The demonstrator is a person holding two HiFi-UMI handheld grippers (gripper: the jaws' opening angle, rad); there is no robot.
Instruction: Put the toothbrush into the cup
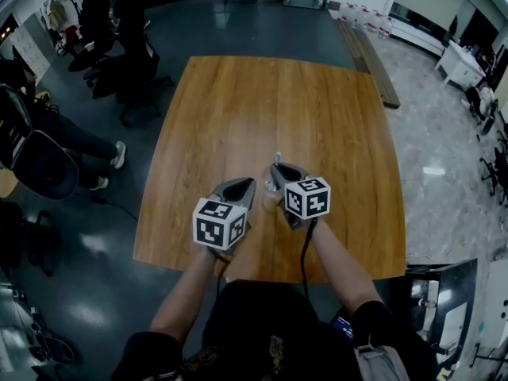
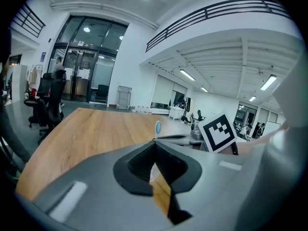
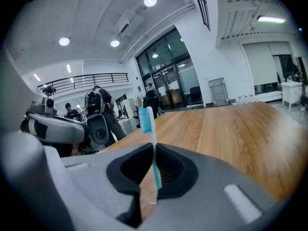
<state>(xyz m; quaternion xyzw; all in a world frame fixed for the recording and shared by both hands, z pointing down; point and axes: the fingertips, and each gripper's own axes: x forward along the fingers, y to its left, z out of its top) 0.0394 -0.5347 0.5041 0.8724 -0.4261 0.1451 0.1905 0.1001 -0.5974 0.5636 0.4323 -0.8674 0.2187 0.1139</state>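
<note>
My right gripper (image 3: pixel 154 147) is shut on a toothbrush (image 3: pixel 154 163) with a white and teal handle; its blue bristle head stands upright above the jaws. In the head view this gripper (image 1: pixel 278 173) hovers over the near part of the wooden table (image 1: pixel 278 101), and the toothbrush tip (image 1: pixel 277 159) pokes up from it. A faint clear cup (image 1: pixel 271 198) shows just below it, between the two grippers. My left gripper (image 1: pixel 249 186) sits close to the cup's left. Its jaws (image 2: pixel 154 142) meet at the tip, and I cannot tell whether they pinch anything. The left gripper view shows the toothbrush head (image 2: pixel 158 127) ahead.
The table's front edge (image 1: pixel 262 275) lies right under my forearms. Office chairs (image 1: pixel 131 70) and seated people stand on the floor at the far left. A wooden bench (image 1: pixel 369 58) runs along the table's far right. A dark cart (image 1: pixel 440 300) stands at the near right.
</note>
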